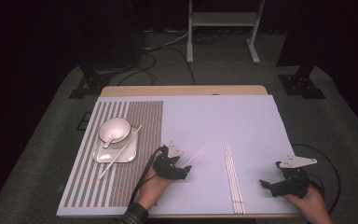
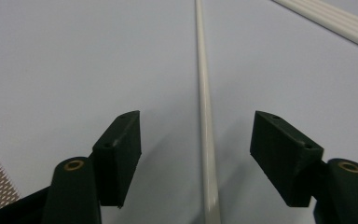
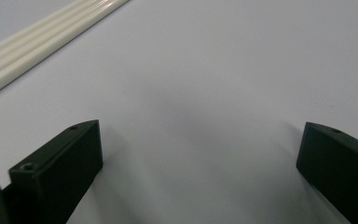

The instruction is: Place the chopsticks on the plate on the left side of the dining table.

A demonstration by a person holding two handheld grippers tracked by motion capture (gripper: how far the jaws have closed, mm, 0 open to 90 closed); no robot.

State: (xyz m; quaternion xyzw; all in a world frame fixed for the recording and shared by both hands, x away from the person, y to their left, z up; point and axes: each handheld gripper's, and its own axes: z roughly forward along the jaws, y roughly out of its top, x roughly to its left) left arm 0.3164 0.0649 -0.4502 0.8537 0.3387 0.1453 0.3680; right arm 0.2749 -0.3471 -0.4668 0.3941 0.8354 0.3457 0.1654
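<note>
Straddling the single chopstick (image 2: 205,116) with your left gripper (image 2: 196,154), you're leaving both pads apart from it, nothing clamped. It's lying on the purple mat (image 1: 242,121), near the chopstick bundle (image 1: 233,177). Your right gripper (image 3: 200,163) is idling wide, probably awaiting its turn.

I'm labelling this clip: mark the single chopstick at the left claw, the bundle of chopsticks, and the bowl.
single chopstick (image 2: 205,116): left gripper view, mid-shaft, between the open jaws.
bundle of chopsticks (image 1: 233,177): high view, middle of the bundle.
bowl (image 1: 121,124): high view, inner wall by the rim.
</note>
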